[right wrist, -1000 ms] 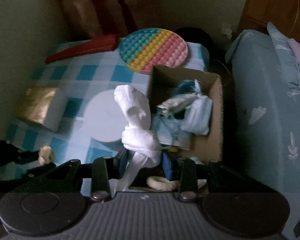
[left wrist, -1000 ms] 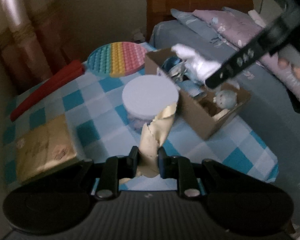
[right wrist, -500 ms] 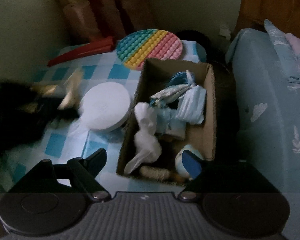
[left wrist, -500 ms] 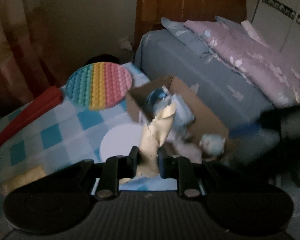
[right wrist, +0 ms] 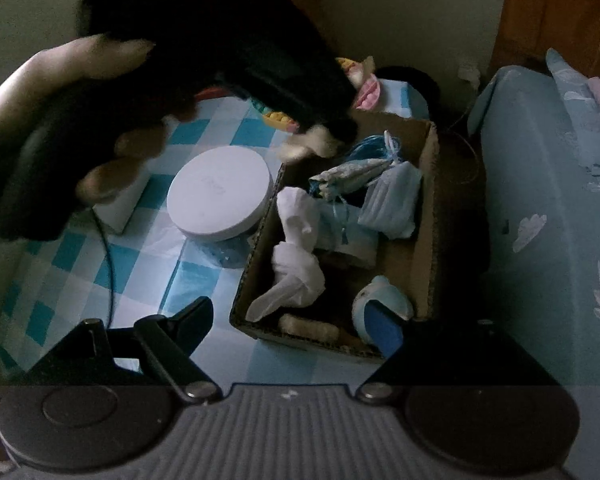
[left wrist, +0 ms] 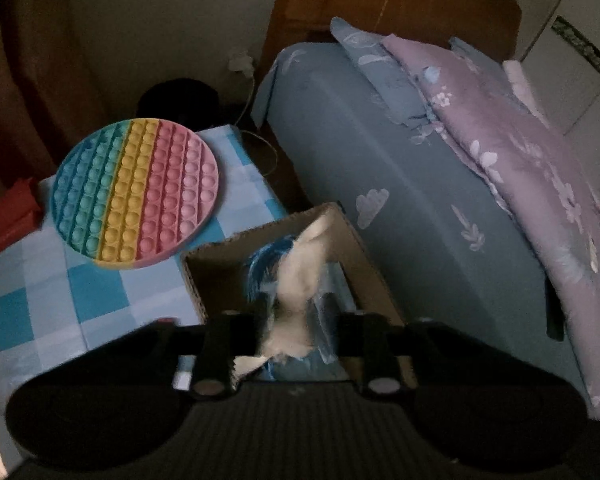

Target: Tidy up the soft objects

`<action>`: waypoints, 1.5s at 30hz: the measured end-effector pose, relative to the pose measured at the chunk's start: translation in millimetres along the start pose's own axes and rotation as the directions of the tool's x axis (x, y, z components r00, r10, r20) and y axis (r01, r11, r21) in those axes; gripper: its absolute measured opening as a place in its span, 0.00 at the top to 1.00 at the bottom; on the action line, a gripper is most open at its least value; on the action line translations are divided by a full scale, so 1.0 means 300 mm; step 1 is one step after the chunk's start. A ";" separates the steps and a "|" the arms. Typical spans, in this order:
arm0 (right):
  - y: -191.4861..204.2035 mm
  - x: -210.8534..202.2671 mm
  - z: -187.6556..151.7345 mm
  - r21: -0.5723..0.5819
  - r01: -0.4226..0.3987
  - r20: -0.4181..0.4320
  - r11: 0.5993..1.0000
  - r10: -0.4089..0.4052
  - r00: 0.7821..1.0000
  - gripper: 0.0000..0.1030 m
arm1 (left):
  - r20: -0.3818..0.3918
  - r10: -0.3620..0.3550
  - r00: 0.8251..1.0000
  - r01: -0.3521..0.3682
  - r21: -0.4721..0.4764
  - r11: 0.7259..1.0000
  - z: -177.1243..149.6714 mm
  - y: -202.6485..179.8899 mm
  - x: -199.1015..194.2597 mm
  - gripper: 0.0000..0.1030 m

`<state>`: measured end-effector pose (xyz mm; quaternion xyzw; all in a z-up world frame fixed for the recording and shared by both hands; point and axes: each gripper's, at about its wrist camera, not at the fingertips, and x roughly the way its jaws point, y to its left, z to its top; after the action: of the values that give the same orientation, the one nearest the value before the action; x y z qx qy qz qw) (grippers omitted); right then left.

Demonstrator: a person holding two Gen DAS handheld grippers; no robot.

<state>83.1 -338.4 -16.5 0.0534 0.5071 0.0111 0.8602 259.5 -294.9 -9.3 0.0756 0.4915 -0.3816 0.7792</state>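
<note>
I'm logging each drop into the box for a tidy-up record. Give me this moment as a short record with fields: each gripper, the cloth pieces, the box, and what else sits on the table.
left gripper: over the box, jaws just opening, cream cloth between them
right gripper: open, empty, at the box's near end
white cloth: knotted, lying in the box
box: cardboard, open, holds several soft items
table: checked cover; round white lid, rainbow pop mat
</note>
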 end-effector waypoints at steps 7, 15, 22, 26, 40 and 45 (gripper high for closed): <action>-0.007 -0.003 -0.001 0.032 -0.016 0.021 0.999 0.015 1.000 0.16 | 0.147 0.044 0.988 -0.047 0.020 0.999 -0.032 -0.007 -0.094 0.17; 0.034 -0.034 -0.042 0.128 0.064 0.045 0.990 -0.070 0.997 0.13 | 0.330 0.177 0.927 -0.215 0.083 0.973 -0.256 -0.029 -0.382 0.01; 0.105 -0.086 -0.108 0.198 0.191 0.090 0.961 -0.212 0.973 0.09 | 0.249 0.368 0.896 -0.372 -0.031 0.928 -0.532 0.027 -0.480 0.01; 0.175 -0.100 -0.149 0.243 0.233 0.120 0.942 -0.268 0.956 0.07 | 0.182 0.451 0.874 -0.441 -0.093 0.893 -0.649 0.046 -0.488 0.01; 0.359 -0.123 -0.239 0.236 0.333 0.127 0.913 -0.369 0.921 0.04 | 0.123 0.471 0.873 -0.460 -0.112 0.881 -0.763 0.033 -0.549 0.01; 0.364 -0.137 -0.239 0.229 0.343 0.135 0.911 -0.378 0.916 0.04 | 0.125 0.470 0.874 -0.458 -0.117 0.881 -0.759 0.031 -0.552 0.01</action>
<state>4.2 -227.1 -3.9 0.0456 0.4284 -0.2043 0.8790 67.2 -89.9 9.5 0.1299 0.4146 -0.1671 0.8850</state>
